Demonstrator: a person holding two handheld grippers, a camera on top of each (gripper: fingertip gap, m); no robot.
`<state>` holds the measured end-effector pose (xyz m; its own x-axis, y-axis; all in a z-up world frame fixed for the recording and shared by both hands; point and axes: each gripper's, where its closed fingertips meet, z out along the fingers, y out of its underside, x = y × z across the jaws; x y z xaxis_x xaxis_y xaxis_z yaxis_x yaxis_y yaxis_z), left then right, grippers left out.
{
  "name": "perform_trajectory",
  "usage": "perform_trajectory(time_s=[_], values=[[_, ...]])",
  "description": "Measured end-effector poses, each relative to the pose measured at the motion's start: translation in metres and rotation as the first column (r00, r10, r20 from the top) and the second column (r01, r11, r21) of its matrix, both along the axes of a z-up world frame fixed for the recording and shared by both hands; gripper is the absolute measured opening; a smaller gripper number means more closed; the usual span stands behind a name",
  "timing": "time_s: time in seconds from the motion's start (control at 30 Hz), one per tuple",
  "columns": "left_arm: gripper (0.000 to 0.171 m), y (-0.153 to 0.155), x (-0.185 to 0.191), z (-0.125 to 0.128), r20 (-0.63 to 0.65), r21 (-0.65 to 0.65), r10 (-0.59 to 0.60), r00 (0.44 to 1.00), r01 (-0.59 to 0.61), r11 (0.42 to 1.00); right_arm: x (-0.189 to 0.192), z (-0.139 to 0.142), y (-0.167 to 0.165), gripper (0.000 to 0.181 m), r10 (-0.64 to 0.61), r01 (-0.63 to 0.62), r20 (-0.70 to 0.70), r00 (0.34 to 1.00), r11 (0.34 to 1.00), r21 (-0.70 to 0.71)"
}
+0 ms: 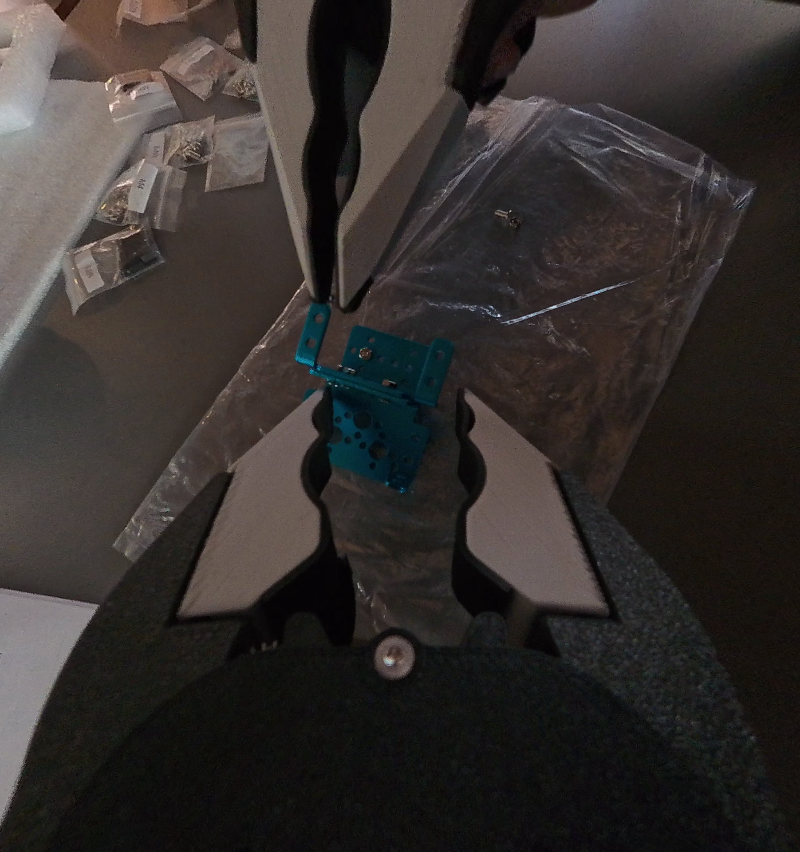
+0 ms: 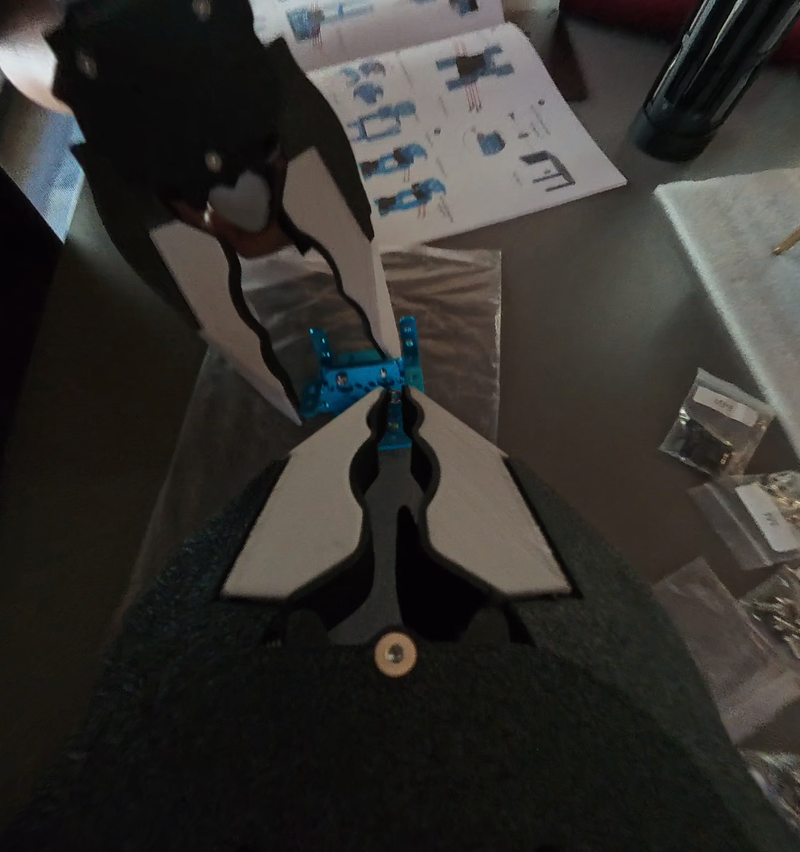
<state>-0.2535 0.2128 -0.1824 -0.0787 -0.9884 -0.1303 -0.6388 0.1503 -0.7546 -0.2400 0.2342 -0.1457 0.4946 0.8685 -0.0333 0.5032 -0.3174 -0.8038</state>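
Observation:
A blue metal bracket assembly (image 1: 375,428) with many holes lies on a clear plastic bag (image 1: 550,253). My left gripper (image 1: 391,394) is open, its fingers either side of the assembly's flat plate. My right gripper (image 1: 331,302) comes in from the top of the left wrist view and is shut on an upright tab (image 1: 317,327) of the assembly. In the right wrist view my right gripper (image 2: 394,389) pinches that tab (image 2: 393,422), and the open left gripper (image 2: 342,385) straddles the blue assembly (image 2: 356,375) from the upper left.
A loose screw (image 1: 507,216) lies on the bag. Several small bags of screws (image 1: 181,152) lie far left, also in the right wrist view (image 2: 720,428). White foam sheet (image 1: 20,138). An open instruction booklet (image 2: 458,129) and a black cylinder (image 2: 711,78) lie beyond. Some 5 cm of space lies between my two pairs of fingers.

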Motion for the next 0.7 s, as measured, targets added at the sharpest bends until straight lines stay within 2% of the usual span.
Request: perform_trajectory(time_s=[0.07, 0.33, 0.7], values=[[0.054, 0.0, 0.0, 0.0, -0.001, 0.01, -0.002, 1.0, 0.002, 1.0, -0.007, 0.001, 0.0, 0.004, -0.003, 0.003, -0.031, 1.0, 1.0, 0.012], [0.052, -0.002, 0.001, -0.001, -0.004, 0.022, -0.008, 1.0, 0.009, 1.0, -0.014, -0.013, 0.004, 0.004, -0.012, -0.009, 0.131, 0.991, 0.987, 0.16], [0.052, -0.002, 0.002, -0.003, -0.014, 0.043, -0.015, 1.0, 0.016, 0.999, -0.018, -0.013, 0.002, 0.004, 0.069, -0.107, 0.172, 0.983, 0.969, 0.221]])
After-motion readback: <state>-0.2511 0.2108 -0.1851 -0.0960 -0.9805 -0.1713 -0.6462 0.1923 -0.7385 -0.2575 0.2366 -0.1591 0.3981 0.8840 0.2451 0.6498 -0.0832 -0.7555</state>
